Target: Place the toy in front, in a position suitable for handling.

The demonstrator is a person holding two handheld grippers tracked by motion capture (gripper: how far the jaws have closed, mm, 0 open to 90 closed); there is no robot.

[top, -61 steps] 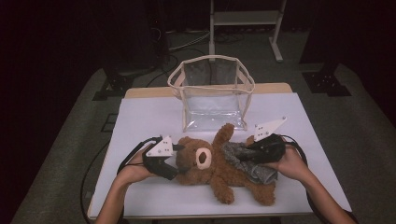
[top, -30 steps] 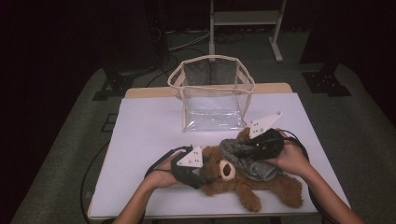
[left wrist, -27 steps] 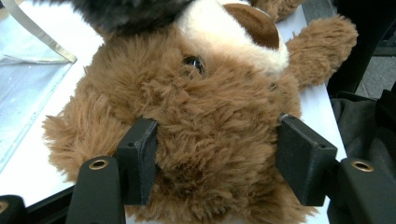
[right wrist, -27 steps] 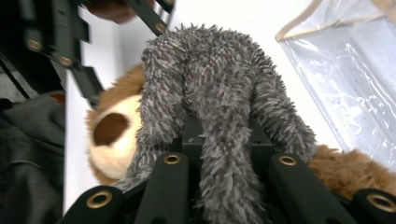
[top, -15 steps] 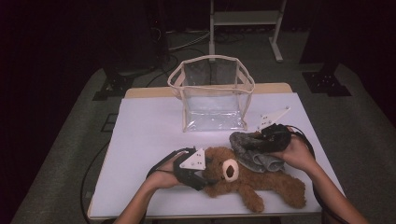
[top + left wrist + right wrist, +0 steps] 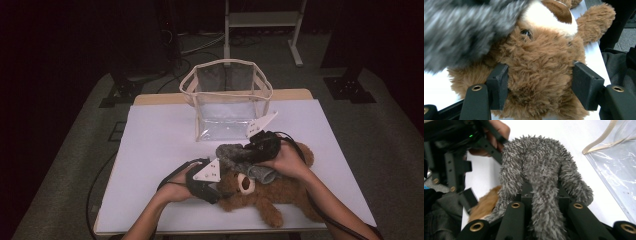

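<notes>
Teddy bear (image 6: 270, 192): we find it lying on the white table (image 6: 160, 145), head toward the left gripper.
Left gripper (image 6: 212, 187): jaws clamp the bear's head.
Right gripper (image 6: 250, 150): jaws pinch the grey furry garment (image 6: 235, 155), lifted above the bear.
Obstruction: we note the clear bag (image 6: 227, 102) standing just behind the garment.

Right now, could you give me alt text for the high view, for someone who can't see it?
A person's left gripper clamps a brown teddy bear's head while the right gripper lifts grey fuzzy cloth off it, on a white table near a clear bag.
</notes>
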